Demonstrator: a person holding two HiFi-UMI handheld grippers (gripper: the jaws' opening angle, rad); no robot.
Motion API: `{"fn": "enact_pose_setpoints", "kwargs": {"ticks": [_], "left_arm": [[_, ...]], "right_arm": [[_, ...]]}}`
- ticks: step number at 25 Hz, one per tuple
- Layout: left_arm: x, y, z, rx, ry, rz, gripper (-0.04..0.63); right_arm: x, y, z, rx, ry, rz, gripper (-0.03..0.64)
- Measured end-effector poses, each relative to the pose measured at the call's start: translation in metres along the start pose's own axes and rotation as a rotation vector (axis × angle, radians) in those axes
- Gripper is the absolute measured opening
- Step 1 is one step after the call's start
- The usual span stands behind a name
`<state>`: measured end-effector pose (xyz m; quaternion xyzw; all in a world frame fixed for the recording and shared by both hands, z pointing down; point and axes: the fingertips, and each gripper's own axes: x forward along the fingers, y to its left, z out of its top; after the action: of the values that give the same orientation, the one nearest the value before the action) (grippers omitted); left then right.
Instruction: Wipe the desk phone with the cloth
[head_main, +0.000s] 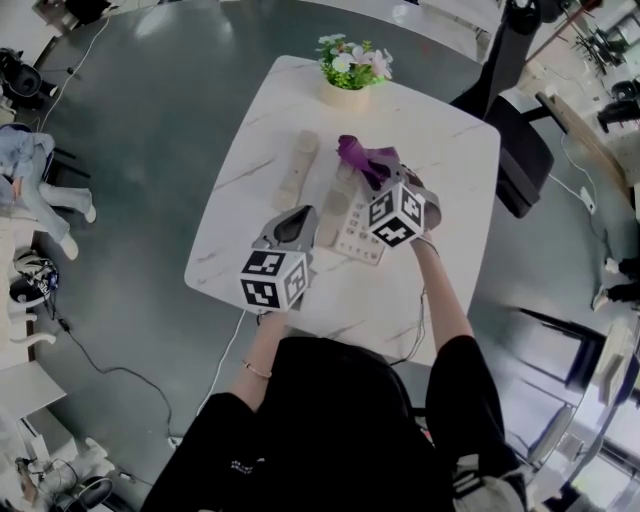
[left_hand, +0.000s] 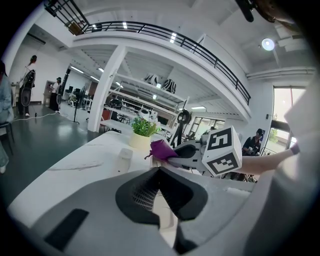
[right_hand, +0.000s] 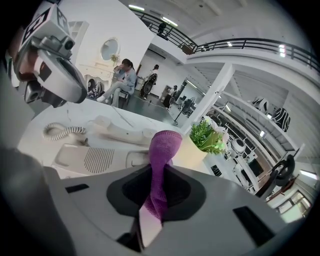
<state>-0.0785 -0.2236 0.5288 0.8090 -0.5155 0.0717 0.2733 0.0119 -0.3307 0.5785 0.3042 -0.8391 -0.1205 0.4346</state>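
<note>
Right tongs (right_hand: 160, 176) hold a purple knitted cloth (right_hand: 163, 150) above the cream plastic desk phone (right_hand: 95, 159).

On the white marble-patterned worktop (head_main: 452, 165) the phone's base lies near the middle, between the two grippers. Its cream handset (head_main: 297, 168) lies off the cradle just to the left, and the coiled cord (right_hand: 60, 131) sits beside the base. The right tongs are clamped on a fold of the cloth, which bunches out past their tips over the far end of the base. The left tongs (left_hand: 160, 172) are closed tip to tip with nothing seen gripped, hovering at the base's left edge. A small cream-potted flowering plant (head_main: 352, 70) stands at the far edge of the worktop.
</note>
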Motion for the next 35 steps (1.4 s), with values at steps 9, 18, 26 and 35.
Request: {"fn": "enact_pose_setpoints", "kwargs": {"ticks": [9,18,26,35], "left_arm": [[-0.006,-0.003,0.002,0.004,-0.008,0.002,-0.003],[-0.013,-0.006,0.003,0.008,-0.015,-0.001,-0.003],[-0.017,-0.007,0.003,0.012,-0.02,-0.004,-0.003],[-0.024,-0.011,0.003,0.017,-0.022,-0.01,-0.003]], "right_arm": [[-0.005,0.012,-0.002,0.019,0.008,0.045,0.038],[-0.01,0.028,-0.002,0.045,0.013,0.103,0.037],[-0.014,0.043,-0.003,0.078,0.019,0.147,0.037],[-0.019,0.054,-0.002,0.097,0.025,0.177,0.038]]}}
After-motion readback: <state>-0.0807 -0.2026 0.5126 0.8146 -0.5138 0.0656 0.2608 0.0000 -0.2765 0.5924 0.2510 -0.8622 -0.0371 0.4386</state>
